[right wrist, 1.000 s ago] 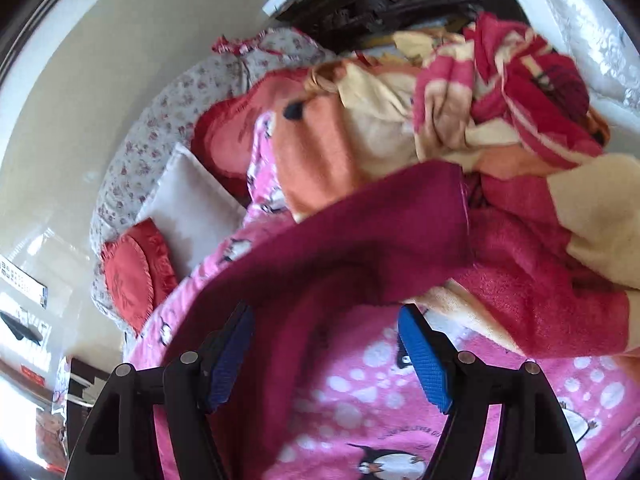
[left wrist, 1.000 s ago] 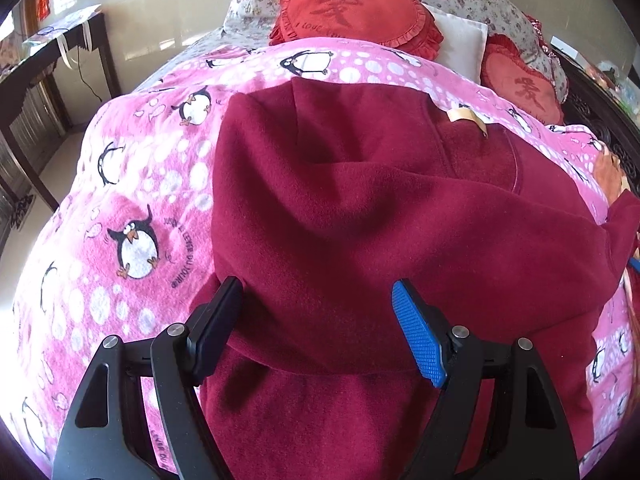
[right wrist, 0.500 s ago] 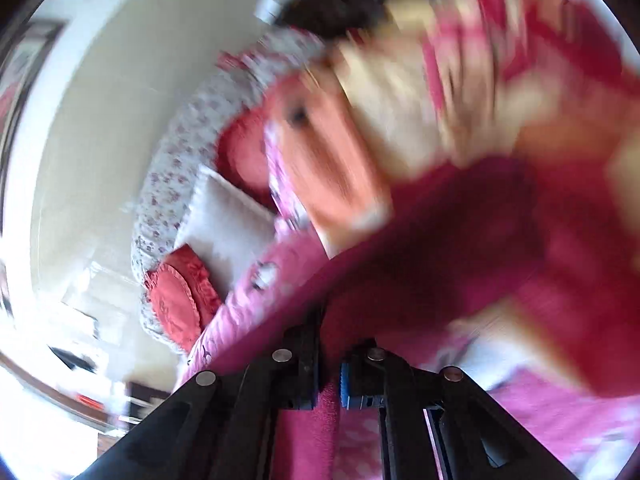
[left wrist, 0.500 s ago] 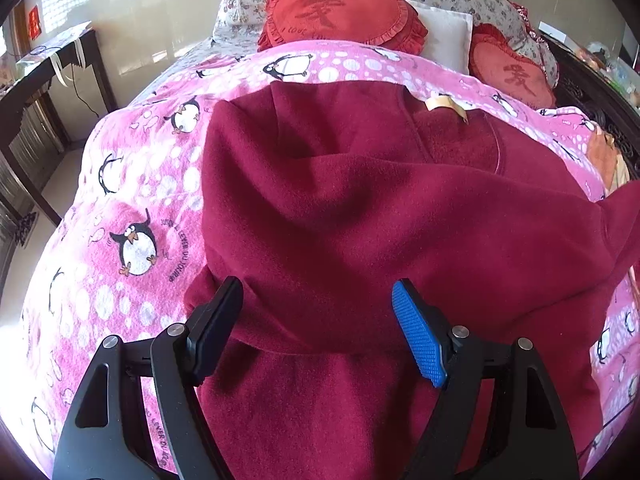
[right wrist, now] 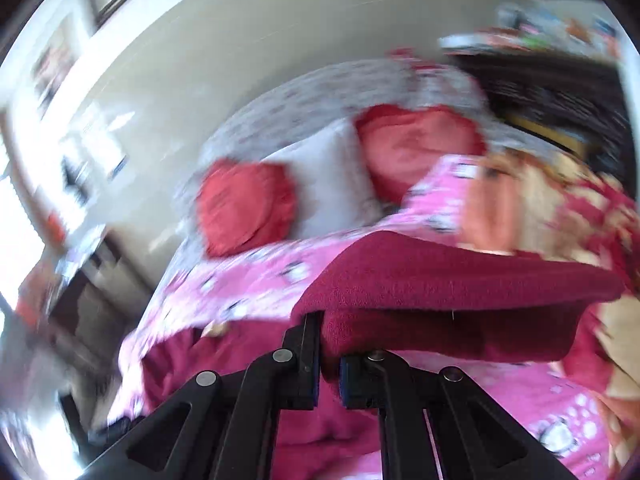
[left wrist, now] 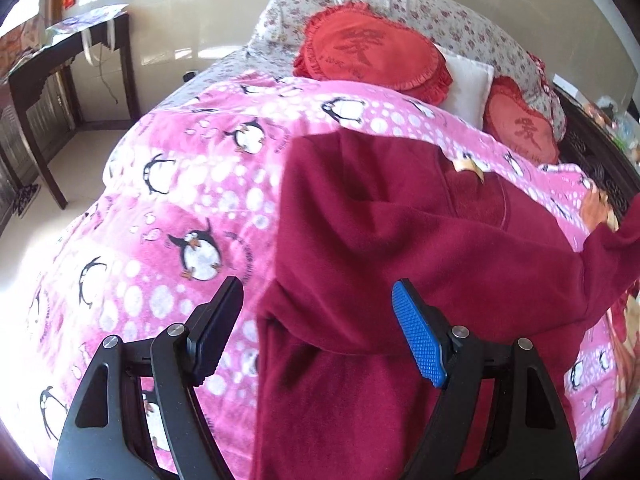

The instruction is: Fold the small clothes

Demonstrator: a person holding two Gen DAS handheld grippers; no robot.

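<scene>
A dark red fleece top (left wrist: 392, 240) lies spread on the pink penguin blanket (left wrist: 188, 200), one layer folded over its lower part. My left gripper (left wrist: 318, 332) hovers open above the garment's near left edge, with nothing between its fingers. In the right wrist view, my right gripper (right wrist: 329, 364) is shut on a fold of the same red fleece top (right wrist: 452, 280), lifted off the bed so the cloth drapes across the jaws. That view is motion-blurred.
Two red round cushions (left wrist: 372, 52) and a white pillow (left wrist: 468, 80) lie at the head of the bed. A heap of orange and red clothes (right wrist: 560, 200) sits at the right. A dark wooden table (left wrist: 68, 60) stands by the wall on the left.
My right gripper closed on the red fleece, lifted it and rolled, so its view swung toward the pillows. My left gripper drifted left and up, staying open.
</scene>
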